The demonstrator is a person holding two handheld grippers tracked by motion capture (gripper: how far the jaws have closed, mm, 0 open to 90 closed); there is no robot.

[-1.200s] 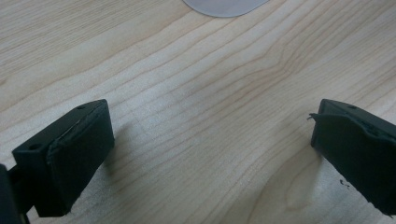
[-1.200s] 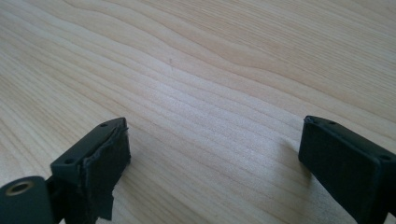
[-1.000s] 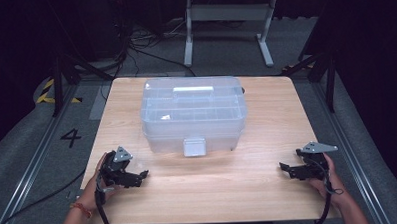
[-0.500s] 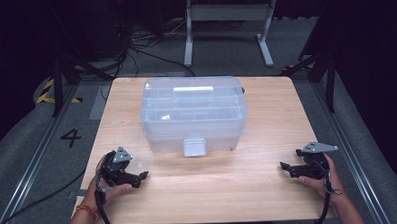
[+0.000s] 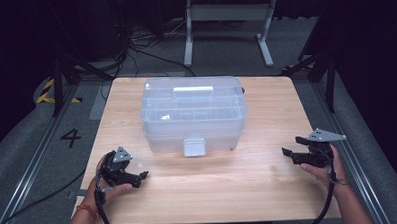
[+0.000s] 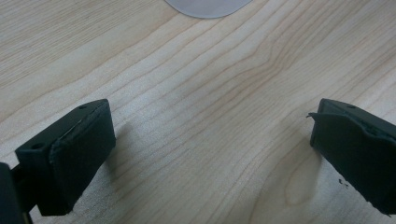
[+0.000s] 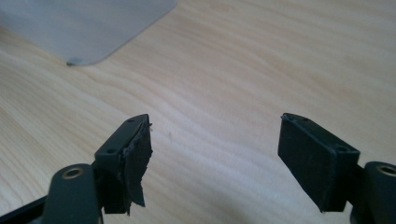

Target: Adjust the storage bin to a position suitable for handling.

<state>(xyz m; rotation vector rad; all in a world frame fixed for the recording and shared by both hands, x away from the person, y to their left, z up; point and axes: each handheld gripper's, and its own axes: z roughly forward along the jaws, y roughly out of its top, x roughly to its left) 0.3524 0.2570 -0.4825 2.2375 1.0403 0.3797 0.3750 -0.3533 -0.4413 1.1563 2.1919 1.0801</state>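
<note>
Landmark = clear lidded plastic storage box w/ a pale front latch and a flat white handle on the lid; it sits mid-table on the light wooden table, nearer the far edge than the near one.

Nearest the person: left gripper in the left hand, low over the wood, near-left of the box & apart from it; jaws spread wide, nothing betw. them; left gripper view has bare wood grain betw. the black pads and a rounded box corner at top edge.

Right gripper in the right hand, near-right of the box, well apart, jaws pointing toward it; jaws have just been closing but are still parted, nothing betw. them; its left pad looks torn at the edge; a box corner shows upper left.

Beyond the box: grey metal stand on the dark floor.
</note>
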